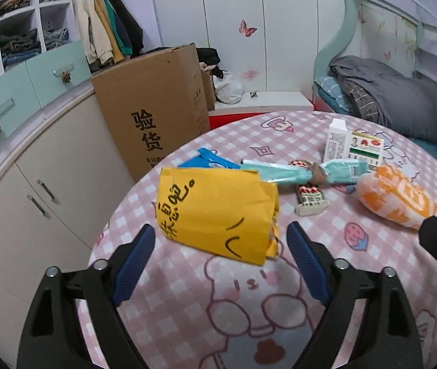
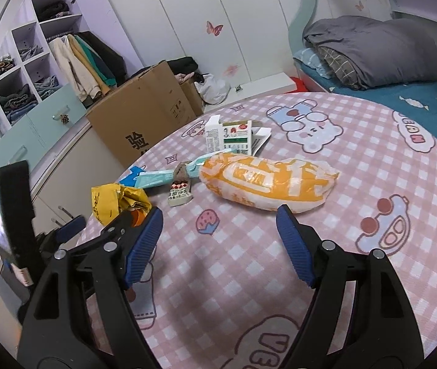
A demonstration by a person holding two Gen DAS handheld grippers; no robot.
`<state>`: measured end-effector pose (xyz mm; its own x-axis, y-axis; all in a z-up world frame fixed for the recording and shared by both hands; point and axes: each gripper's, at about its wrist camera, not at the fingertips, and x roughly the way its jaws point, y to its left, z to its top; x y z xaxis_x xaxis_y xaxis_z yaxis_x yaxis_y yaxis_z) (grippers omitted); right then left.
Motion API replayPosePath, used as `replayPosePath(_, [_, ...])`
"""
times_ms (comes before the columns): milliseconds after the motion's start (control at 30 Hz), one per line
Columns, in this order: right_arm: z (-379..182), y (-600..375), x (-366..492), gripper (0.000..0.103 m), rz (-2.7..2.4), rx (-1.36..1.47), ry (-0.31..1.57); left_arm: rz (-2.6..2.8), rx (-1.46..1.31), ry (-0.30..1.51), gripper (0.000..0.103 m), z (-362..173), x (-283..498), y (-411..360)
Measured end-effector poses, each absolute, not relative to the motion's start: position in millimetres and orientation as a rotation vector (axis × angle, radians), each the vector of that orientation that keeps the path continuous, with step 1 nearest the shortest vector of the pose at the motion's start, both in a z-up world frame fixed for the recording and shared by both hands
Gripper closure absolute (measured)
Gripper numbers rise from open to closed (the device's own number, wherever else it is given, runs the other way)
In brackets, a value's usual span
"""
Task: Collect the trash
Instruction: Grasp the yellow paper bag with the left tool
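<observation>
left gripper [image 1: 220,247]: my fingers [image 1: 138,261] stand apart and grasp nothing. The near end of the yellow bag [image 1: 215,215] lies between them, but I see no pad pressing on it.
right gripper [image 2: 218,236]: fingers released, nothing between them. The orange bag [image 2: 264,181] lies just beyond the tips.
where the trash is: all of it lies on the bench [image 2: 372,153], which has a pink checked cloth. The yellow bag is at the left edge, the orange bag toward the right. Between them are a teal wrapper [image 1: 298,173] tied with string, a small packet [image 1: 310,200], a blue wrapper [image 1: 206,161] and, farther back, a white box [image 1: 350,150].
yellow bag: I judge it is thin paper, light and crumpled. It will fold under the pads and not slip much. I would take it across the flat near end, where it already lies between my fingers.
orange bag: it looks like soft printed plastic, puffed, with something inside that I cannot see. I think it is slippery and will give under pressure. The tapered near end seems the best place to pinch.
white box: I judge it is light card, stiff but easy to crush. I would hold it across the narrow sides.
teal wrapper: flat and limp. The knot in the middle gives the thickest part to hold.
risk: light pieces may slide on the cloth when the fingers close.
</observation>
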<state>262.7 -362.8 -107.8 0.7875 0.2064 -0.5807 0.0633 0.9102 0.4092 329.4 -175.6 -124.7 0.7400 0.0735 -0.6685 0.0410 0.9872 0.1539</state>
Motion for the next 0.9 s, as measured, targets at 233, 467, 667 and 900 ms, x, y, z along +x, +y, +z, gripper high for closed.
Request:
replayPosePath(233, [-107.4,-353.7,265.0,0.028,0.087,0.410,0.672,-0.027,0.173,0.778,0.075,-129.4,336.5,-174.1])
replayPosePath(467, [-104.3,-351.5,264.9,0.028,0.080,0.403,0.674,-0.116,0.128,0.783,0.101,-115.4,319.9,-157.6])
replayPosePath(667, [-92.9,-345.2,259.5,0.028,0.088,0.390,0.663,-0.208,0.015,0.783,0.102,-92.3,301.6,-129.8])
replayPosePath(900, [-83.7,-323.9,260.7,0.028,0.128,0.371,0.678,-0.278,-0.133,0.780,0.103,-71.7,289.0,-93.1])
